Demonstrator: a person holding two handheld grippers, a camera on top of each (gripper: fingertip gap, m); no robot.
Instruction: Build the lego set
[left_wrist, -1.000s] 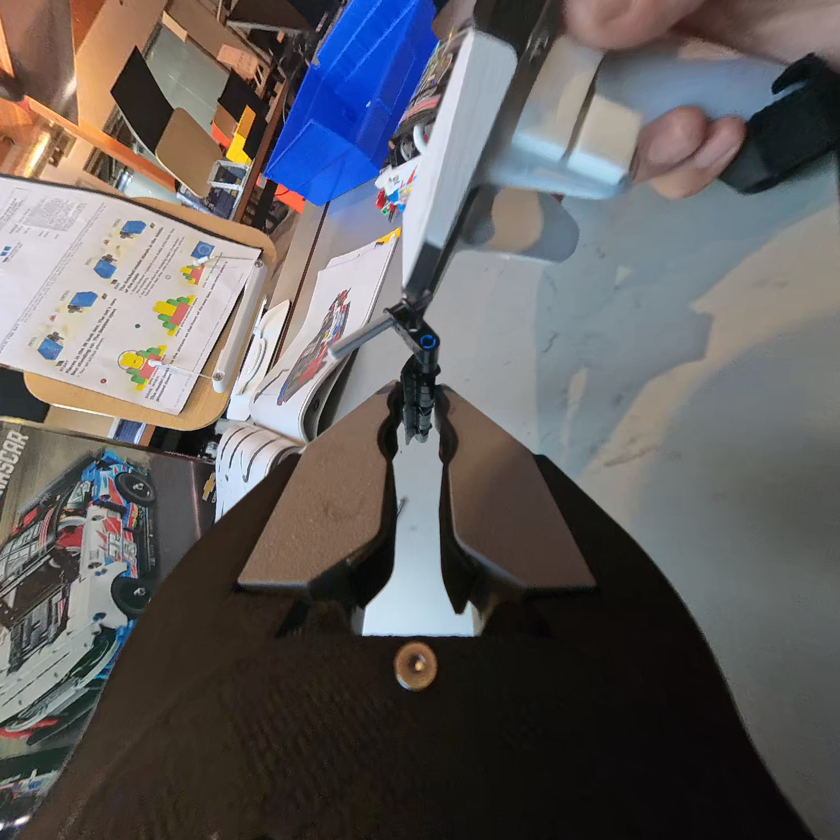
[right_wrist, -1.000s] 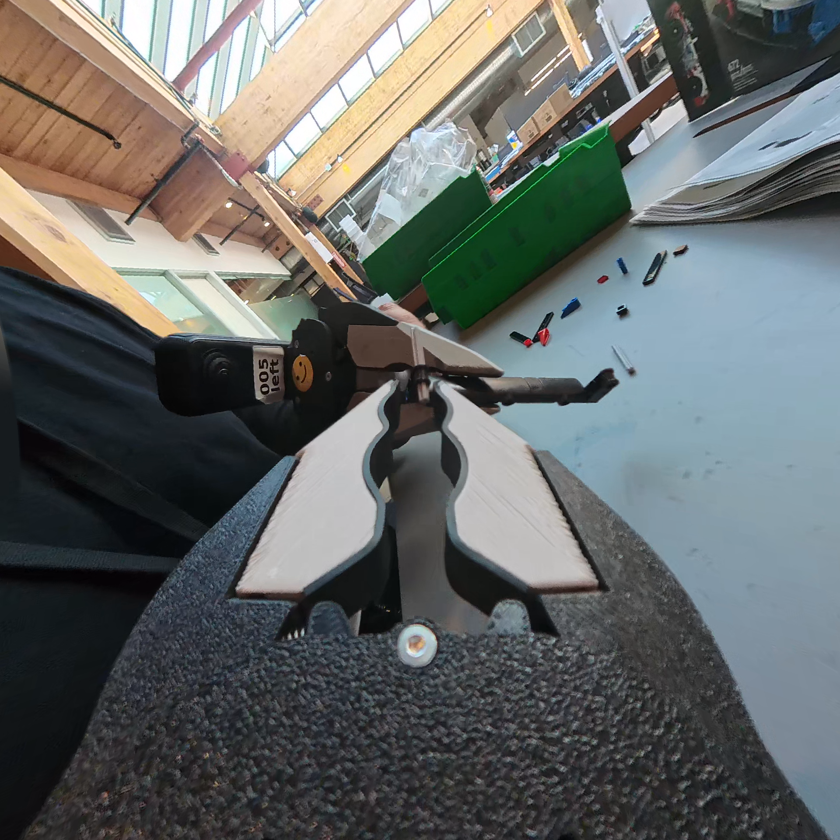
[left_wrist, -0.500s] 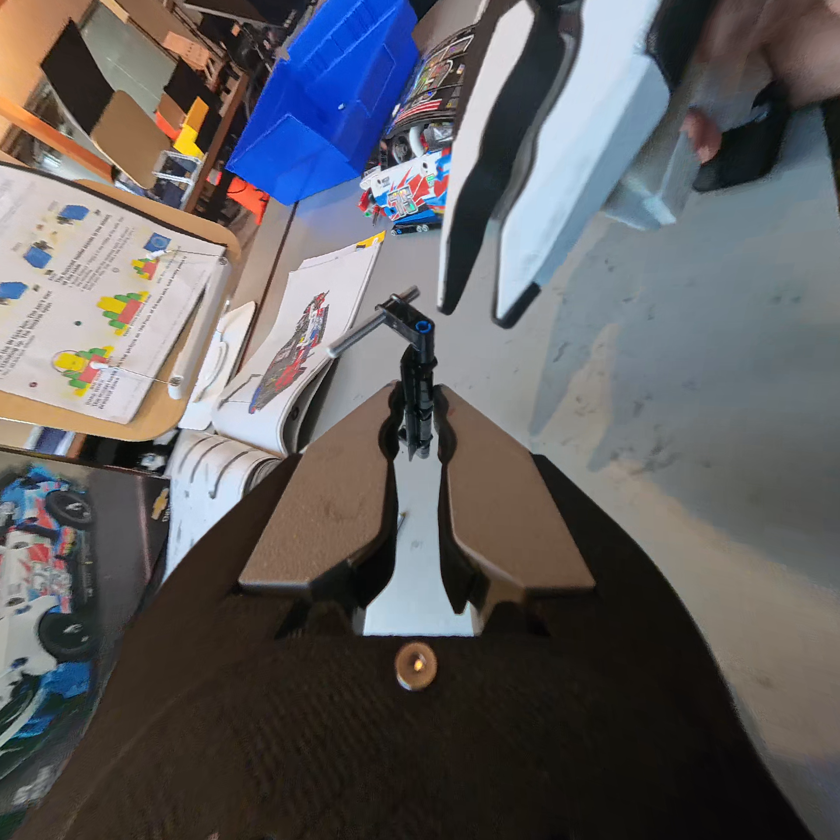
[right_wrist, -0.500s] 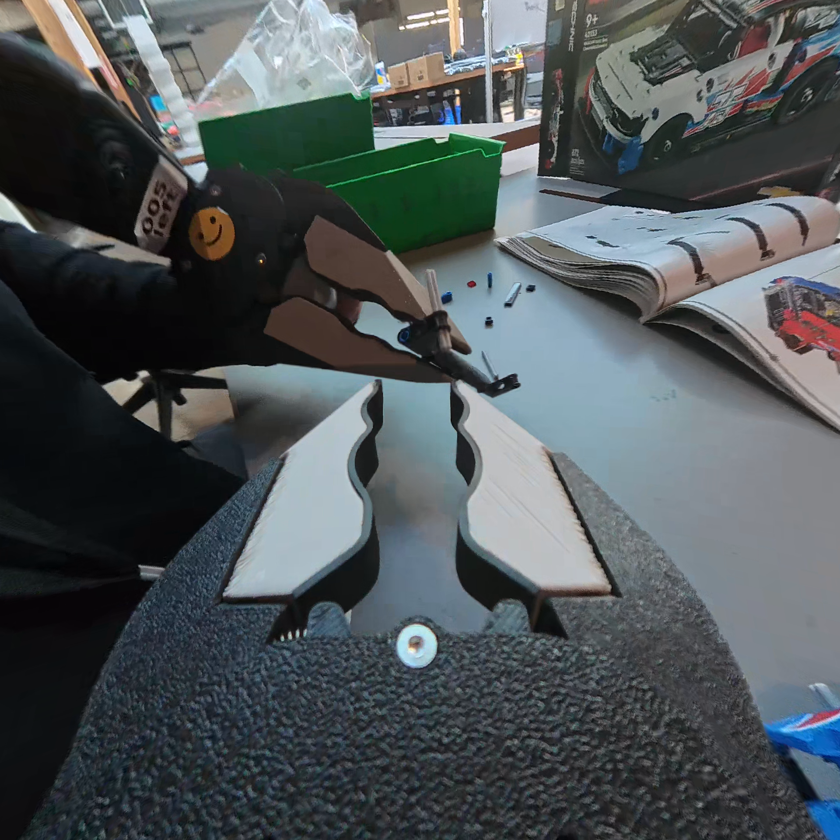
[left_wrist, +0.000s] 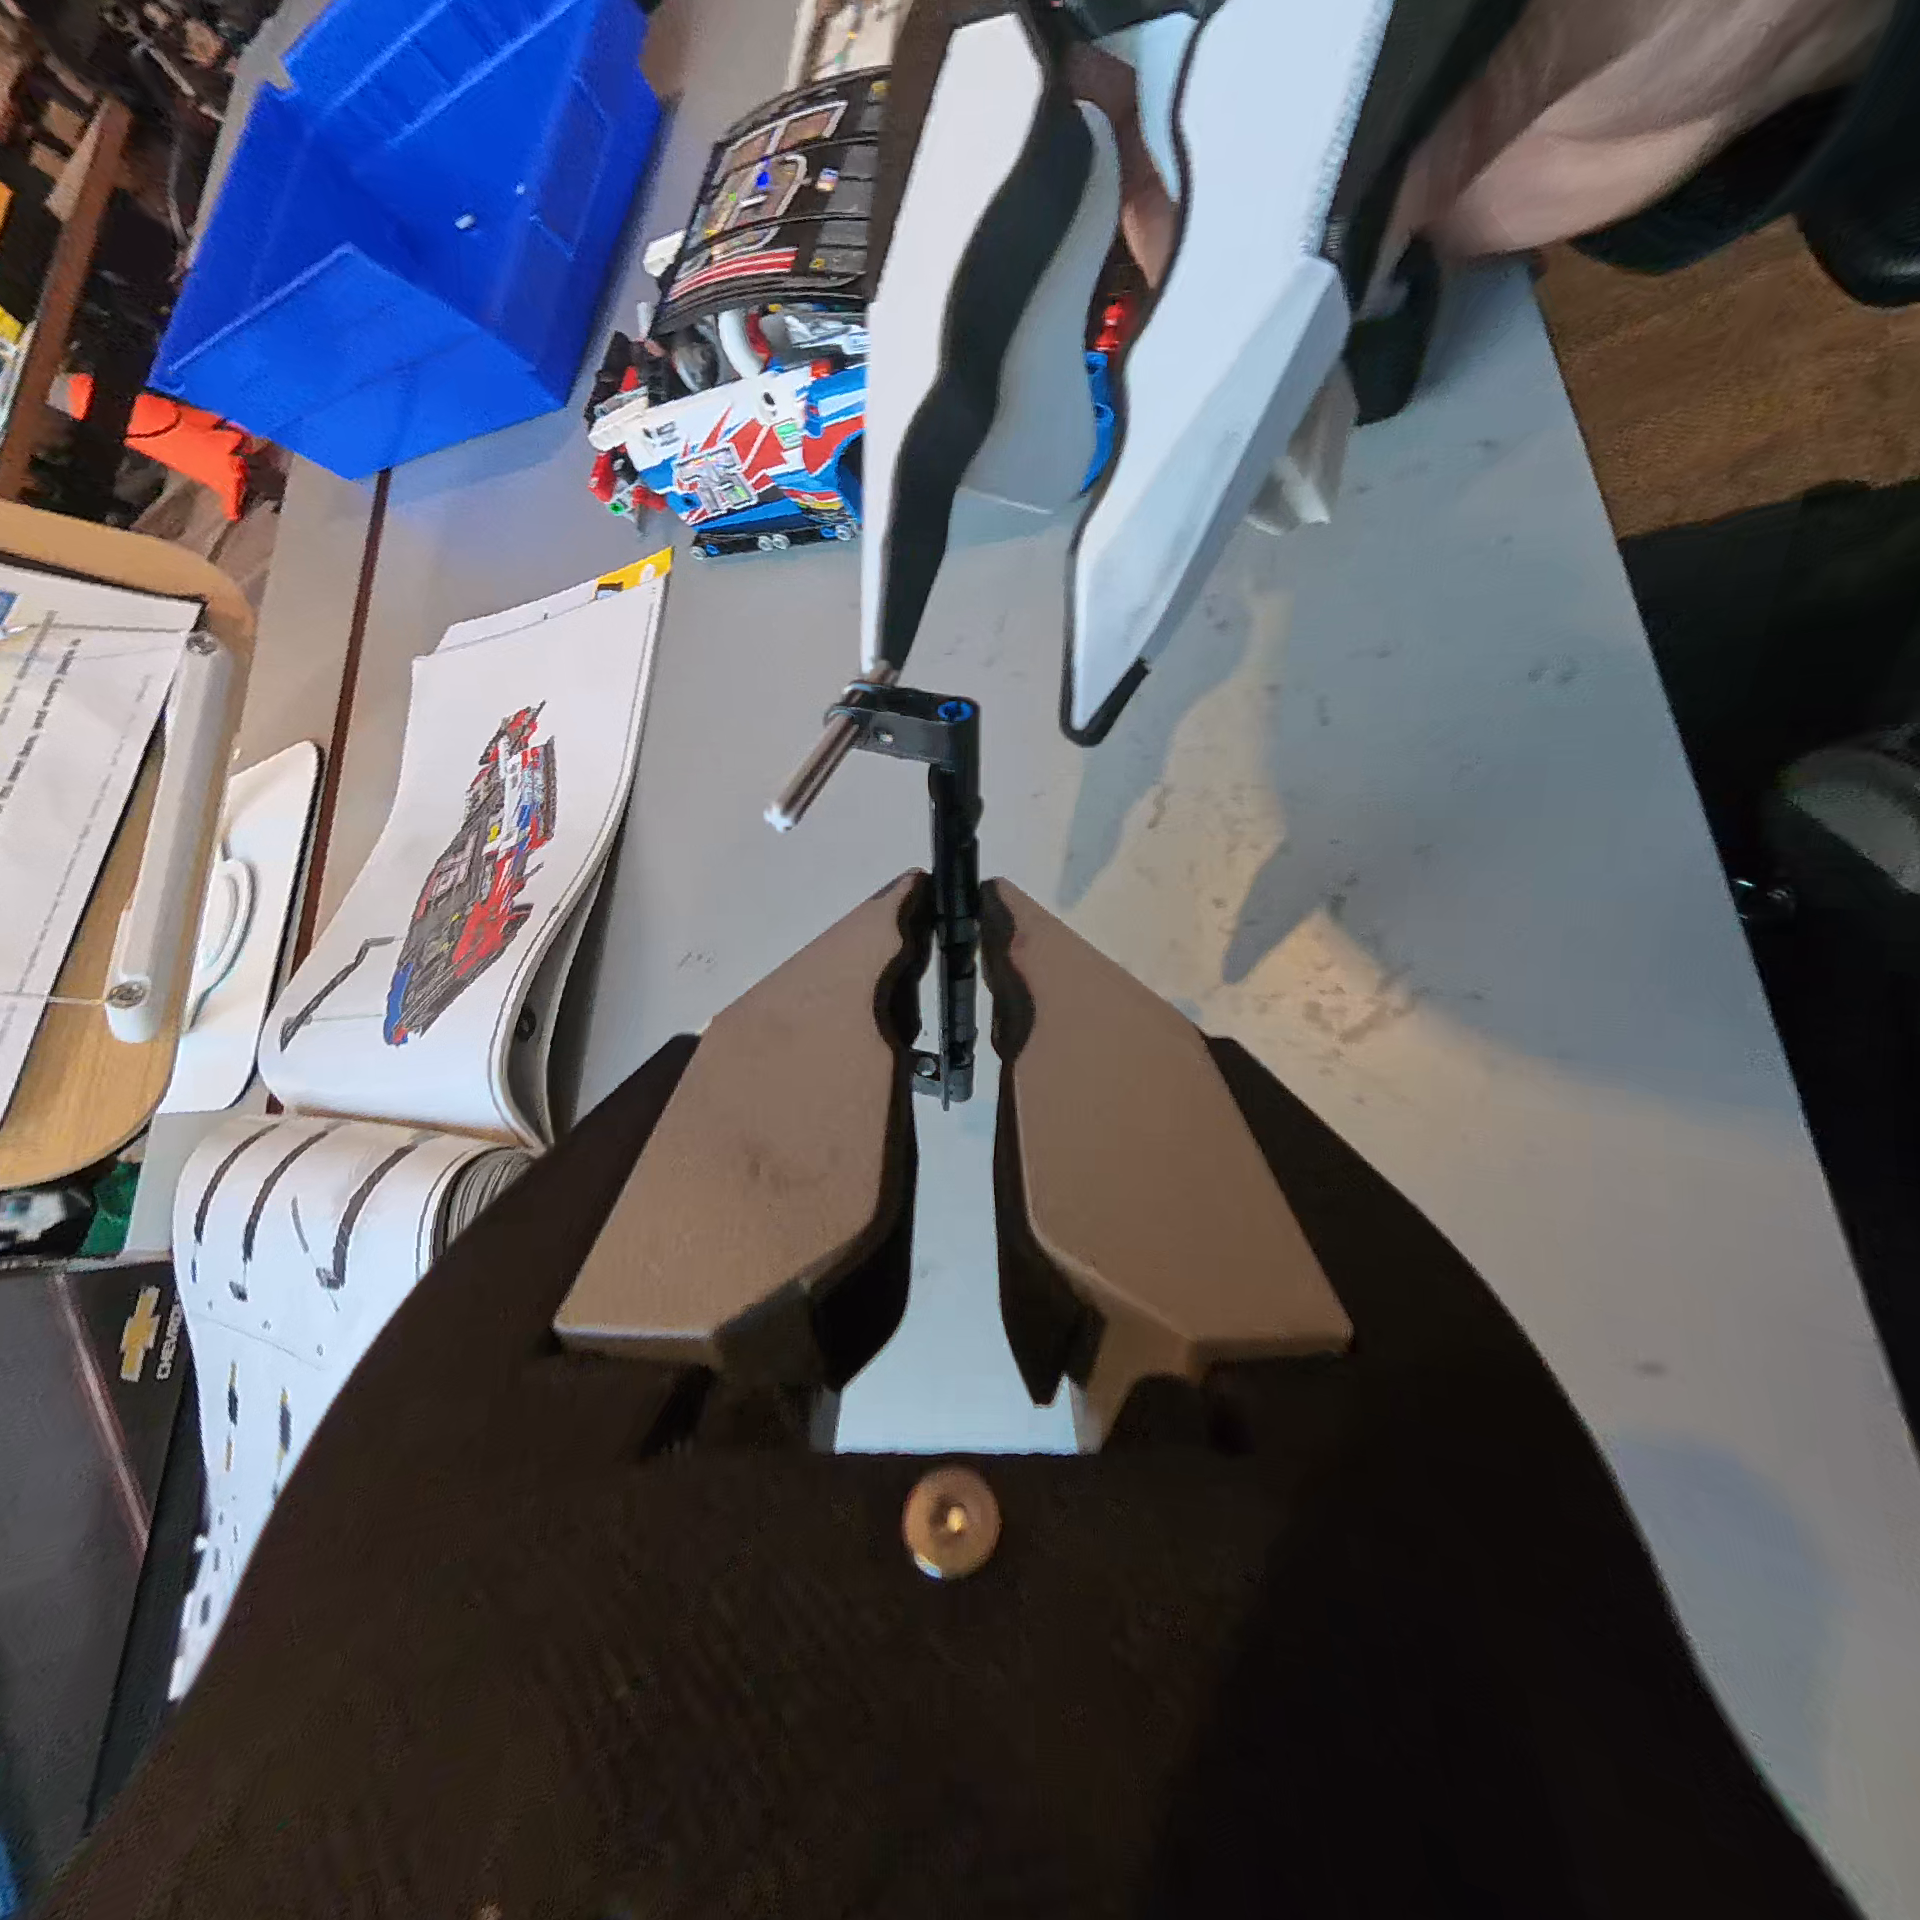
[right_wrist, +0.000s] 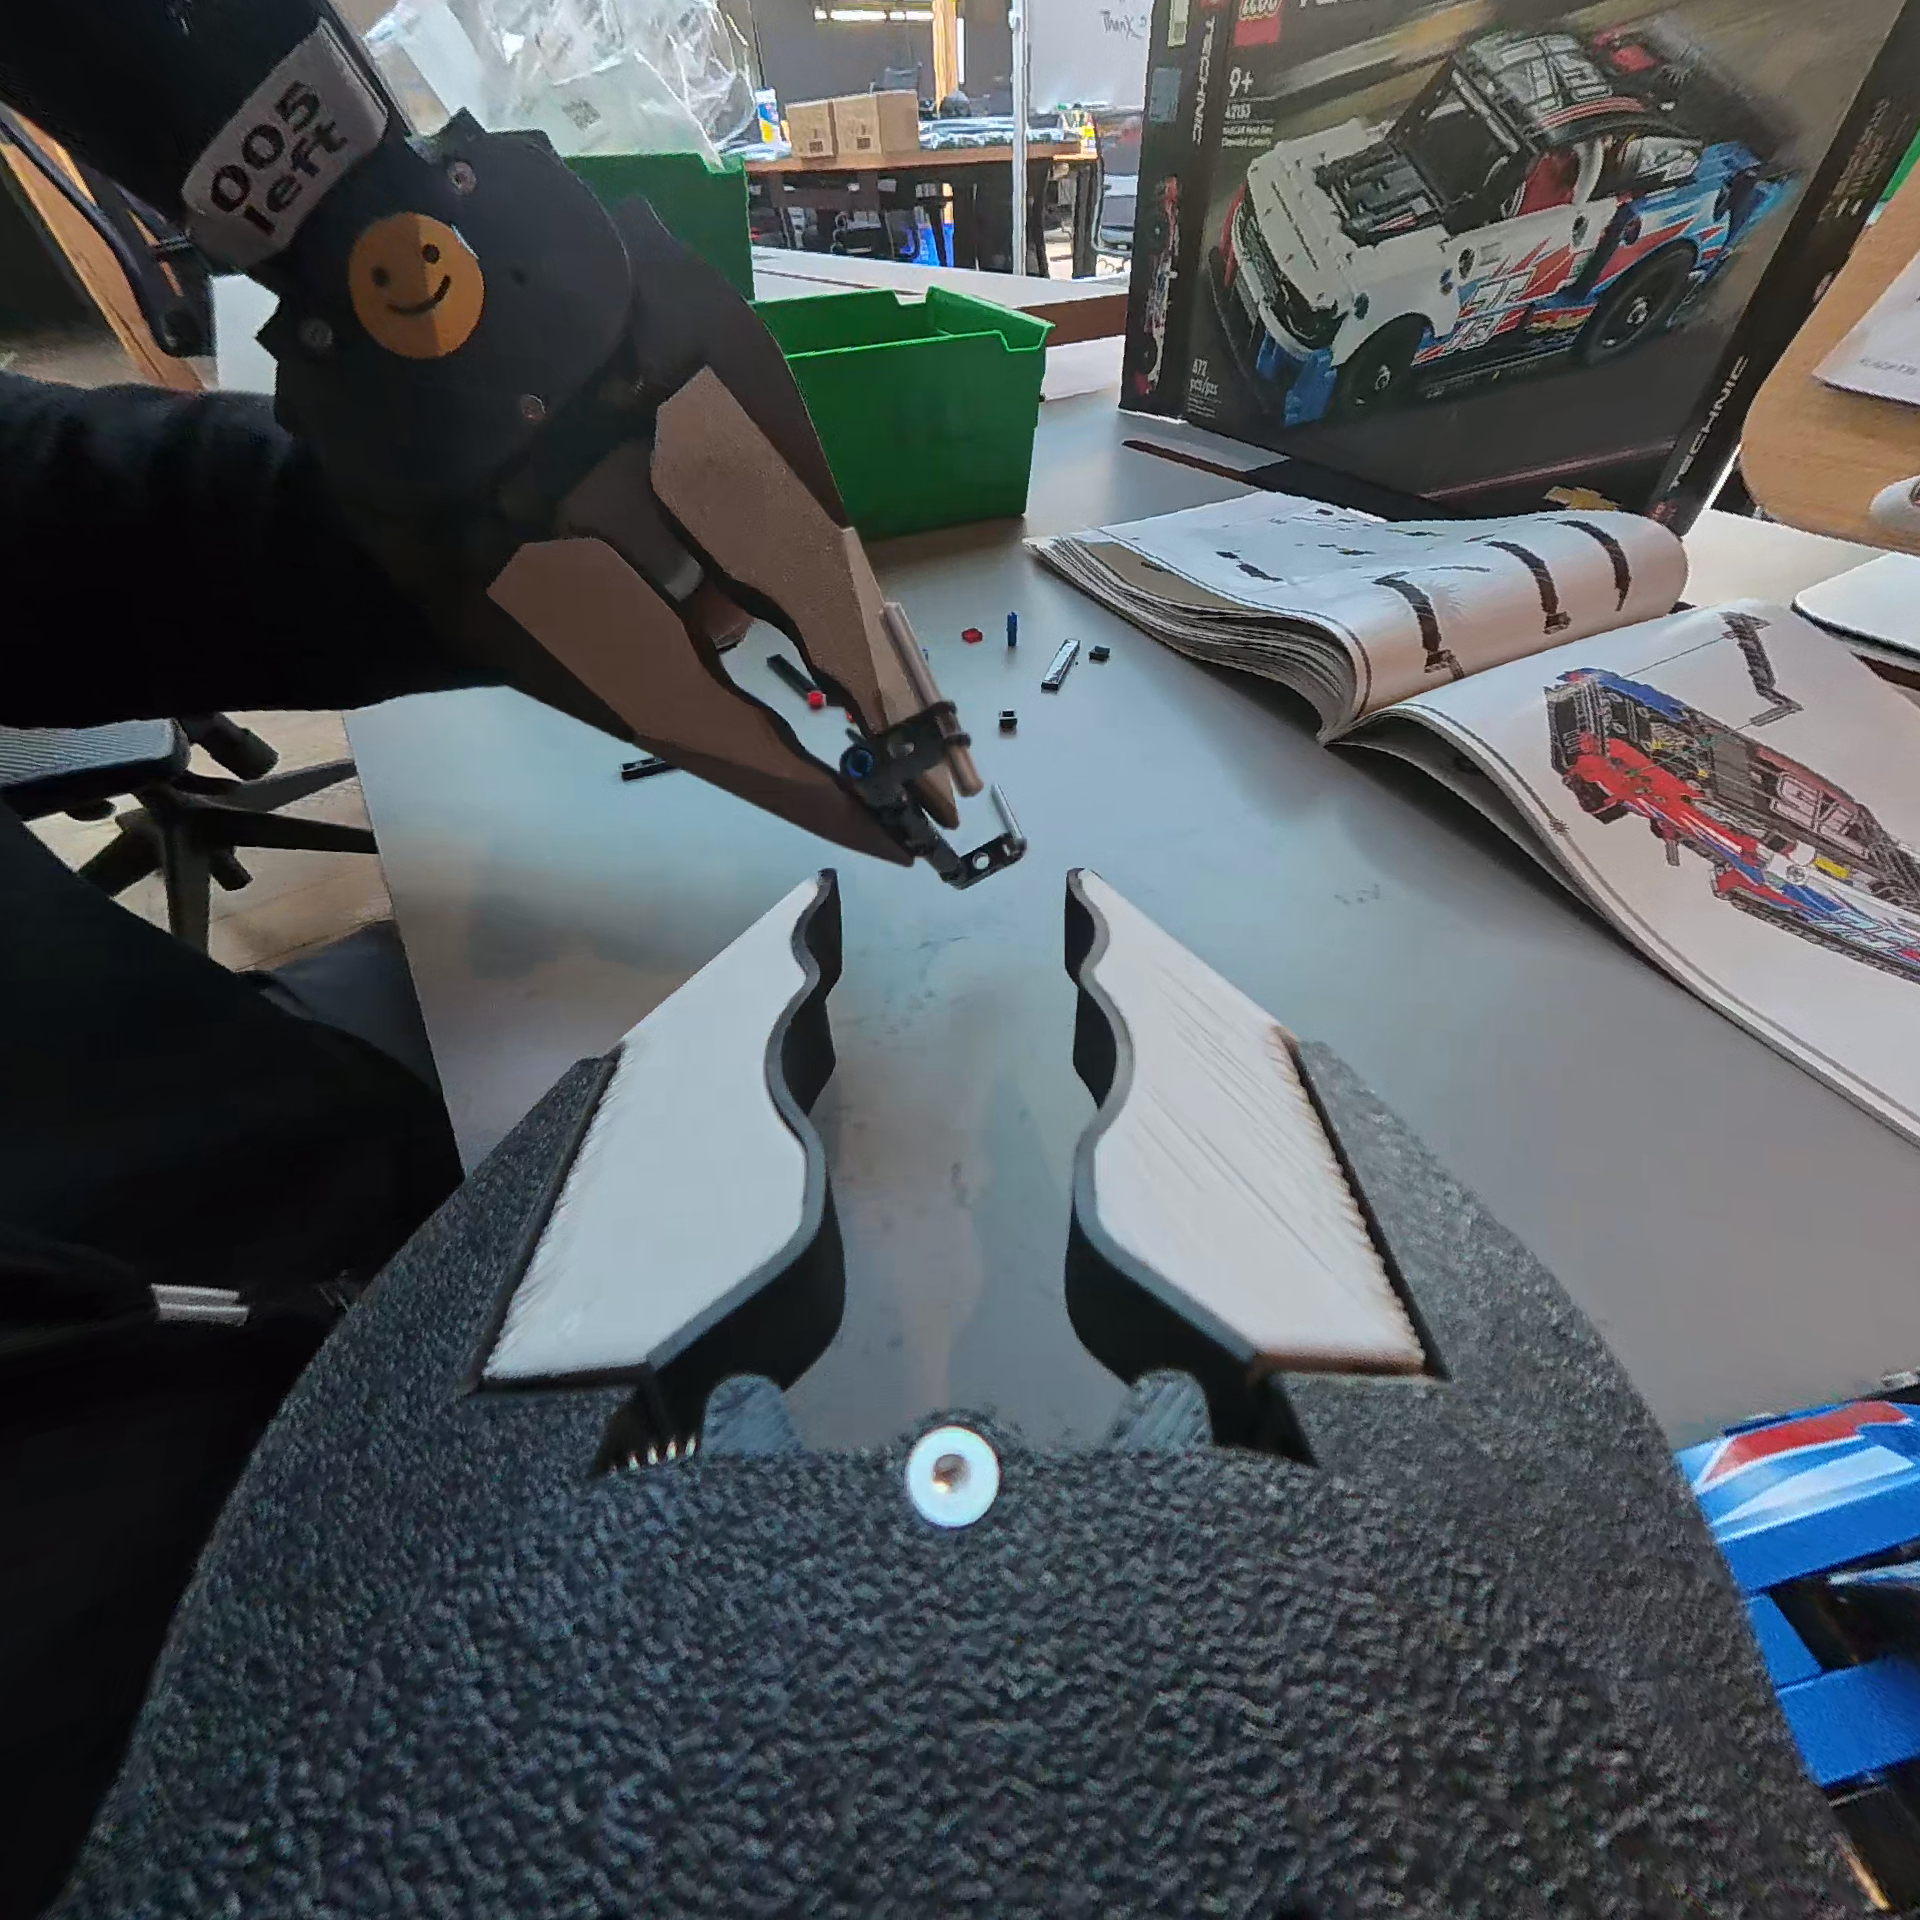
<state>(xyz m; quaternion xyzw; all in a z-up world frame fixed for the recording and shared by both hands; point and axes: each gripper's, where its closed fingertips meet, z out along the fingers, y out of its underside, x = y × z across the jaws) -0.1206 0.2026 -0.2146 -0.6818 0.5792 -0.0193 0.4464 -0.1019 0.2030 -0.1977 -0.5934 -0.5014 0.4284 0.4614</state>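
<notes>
Left wrist view: my left claw (left_wrist: 951, 894) clamps a thin black lego piece (left_wrist: 953, 821) carrying a grey rod (left_wrist: 821, 771), above the table (left_wrist: 1351, 935); my right claw (right_wrist: 951, 894) stands wide apart, empty.

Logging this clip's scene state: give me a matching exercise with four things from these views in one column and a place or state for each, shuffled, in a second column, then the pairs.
Things:
1. left gripper
2. right gripper
3. instruction booklet
4. green bin

States or places:
A. lying open on the grey table
B. shut on the black lego assembly
C. open, holding nothing
D. at the table's far edge, behind the small loose pieces

Pairs: 1-B, 2-C, 3-A, 4-D
</notes>
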